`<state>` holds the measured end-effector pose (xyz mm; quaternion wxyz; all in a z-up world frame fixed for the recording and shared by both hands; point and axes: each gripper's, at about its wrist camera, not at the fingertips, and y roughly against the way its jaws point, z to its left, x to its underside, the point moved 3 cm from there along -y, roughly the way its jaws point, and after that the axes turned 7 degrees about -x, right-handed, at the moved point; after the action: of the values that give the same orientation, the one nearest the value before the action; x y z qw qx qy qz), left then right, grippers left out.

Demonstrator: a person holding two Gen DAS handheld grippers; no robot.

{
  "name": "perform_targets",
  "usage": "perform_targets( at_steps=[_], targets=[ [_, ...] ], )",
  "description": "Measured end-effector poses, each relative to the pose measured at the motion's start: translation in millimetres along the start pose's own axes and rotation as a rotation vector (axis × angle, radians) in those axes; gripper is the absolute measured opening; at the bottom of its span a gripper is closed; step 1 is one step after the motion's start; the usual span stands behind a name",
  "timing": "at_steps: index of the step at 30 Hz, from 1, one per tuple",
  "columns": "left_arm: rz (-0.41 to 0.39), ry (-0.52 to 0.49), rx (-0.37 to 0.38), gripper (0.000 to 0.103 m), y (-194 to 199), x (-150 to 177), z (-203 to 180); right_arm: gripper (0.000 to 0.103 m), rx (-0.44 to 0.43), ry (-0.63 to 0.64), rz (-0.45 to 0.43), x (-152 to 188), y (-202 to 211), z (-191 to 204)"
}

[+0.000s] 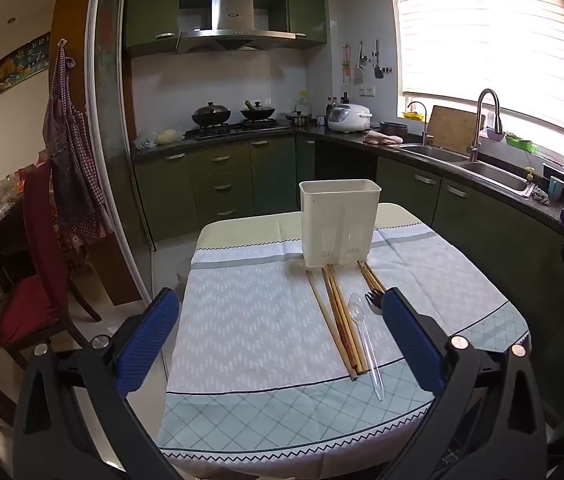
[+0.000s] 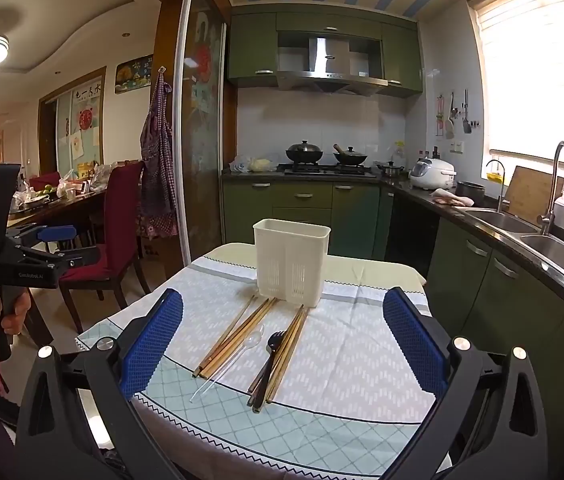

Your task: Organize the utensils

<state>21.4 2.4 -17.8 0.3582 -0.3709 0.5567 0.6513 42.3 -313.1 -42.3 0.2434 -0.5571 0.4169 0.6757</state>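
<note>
On the table (image 2: 361, 360), chopsticks (image 2: 238, 336), spoon (image 2: 242, 350) and fork (image 2: 270, 360) lie before the holder (image 2: 291, 266); both grippers (left (image 1: 282, 336), right (image 2: 282, 338)) gape wide, holding nothing.

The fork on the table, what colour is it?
Black fork, seen best in the right wrist view, beside the chopsticks.

Chopsticks (image 2: 238, 336), utensils before upright caddy (image 2: 291, 260)

Your left camera looks from the near left edge of the table (image 1: 242, 320) toward the stove. Your right camera sits at the near right, facing the same way. Both are close and high, and both see the white basket (image 1: 337, 224) (image 2: 291, 266).
</note>
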Motion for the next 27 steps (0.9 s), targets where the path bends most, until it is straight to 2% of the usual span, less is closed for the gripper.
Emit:
perform_targets(
  at_steps=[27],
  targets=[
    [0.013,-0.006,0.008,0.097,-3.2,4.7,-7.1,0.099,0.011,0.016,0.018,1.6,-5.7,5.4]
  ],
)
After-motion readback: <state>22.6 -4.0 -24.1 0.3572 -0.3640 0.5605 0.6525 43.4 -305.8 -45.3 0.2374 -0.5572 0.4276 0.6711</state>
